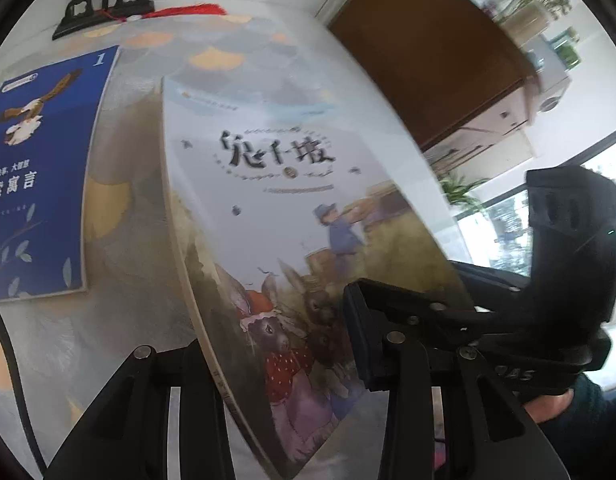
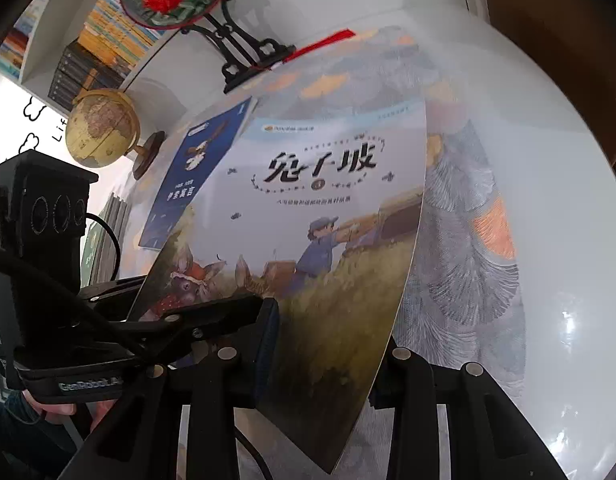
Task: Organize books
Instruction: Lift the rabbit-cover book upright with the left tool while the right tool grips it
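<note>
Both your tongs clamp the rabbit book [image 1: 275, 216], lifted tilted off the worktop [image 2: 548, 208]: left tongs [image 1: 275, 344] on its spine side, right tongs [image 2: 328, 344] on the open edge. Blue book [image 1: 39, 172] lies flat near the worktop's back edge.

Rabbit picture book [image 1: 291, 216] [image 2: 328, 216]: thin softcover, pale cover with black Chinese title, dressed rabbits and a blue-clad figure in a yellow field. Closed, raised and tilted off the surface.

Blue book [image 1: 39, 172] [image 2: 199, 172]: navy cover, bird illustration, numeral 1. Closed, lying flat, left of the rabbit picture book.
</note>
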`<state>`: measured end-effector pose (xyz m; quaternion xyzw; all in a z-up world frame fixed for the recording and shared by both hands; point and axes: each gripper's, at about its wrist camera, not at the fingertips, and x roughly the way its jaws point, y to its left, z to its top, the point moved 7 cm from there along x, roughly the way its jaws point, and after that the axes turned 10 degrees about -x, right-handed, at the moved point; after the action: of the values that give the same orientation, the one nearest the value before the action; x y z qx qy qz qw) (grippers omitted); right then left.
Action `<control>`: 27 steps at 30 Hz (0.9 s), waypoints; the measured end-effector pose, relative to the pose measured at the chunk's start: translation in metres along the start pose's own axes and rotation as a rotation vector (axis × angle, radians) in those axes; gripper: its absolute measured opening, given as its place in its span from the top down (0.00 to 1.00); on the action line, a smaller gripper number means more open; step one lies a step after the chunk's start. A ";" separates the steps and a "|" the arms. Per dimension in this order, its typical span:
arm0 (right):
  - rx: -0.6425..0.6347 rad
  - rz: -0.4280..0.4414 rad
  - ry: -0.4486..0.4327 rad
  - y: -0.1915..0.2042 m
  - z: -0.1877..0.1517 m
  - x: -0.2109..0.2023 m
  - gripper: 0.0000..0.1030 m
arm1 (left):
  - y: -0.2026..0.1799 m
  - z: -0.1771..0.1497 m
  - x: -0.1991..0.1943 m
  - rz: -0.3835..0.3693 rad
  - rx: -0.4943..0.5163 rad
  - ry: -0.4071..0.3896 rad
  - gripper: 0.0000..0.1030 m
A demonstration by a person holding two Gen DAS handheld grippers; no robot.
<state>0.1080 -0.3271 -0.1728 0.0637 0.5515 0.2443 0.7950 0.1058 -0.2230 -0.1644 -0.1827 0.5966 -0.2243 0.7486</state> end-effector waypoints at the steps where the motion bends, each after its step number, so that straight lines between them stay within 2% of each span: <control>1: -0.014 -0.008 -0.001 0.003 -0.001 -0.001 0.66 | -0.002 -0.002 -0.003 -0.006 0.005 -0.010 0.67; 4: -0.051 -0.027 -0.013 0.010 -0.002 -0.006 0.66 | -0.007 0.001 -0.009 -0.009 0.030 -0.039 0.67; 13: -0.137 -0.072 -0.043 0.036 -0.004 -0.025 0.66 | -0.006 0.000 -0.023 -0.050 0.016 -0.076 0.67; 27: -0.180 -0.095 -0.079 0.070 -0.007 -0.045 0.67 | 0.003 -0.017 -0.055 -0.107 0.025 -0.118 0.66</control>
<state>0.0674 -0.2874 -0.1116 -0.0246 0.4980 0.2520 0.8294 0.0788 -0.1900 -0.1252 -0.2180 0.5378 -0.2601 0.7718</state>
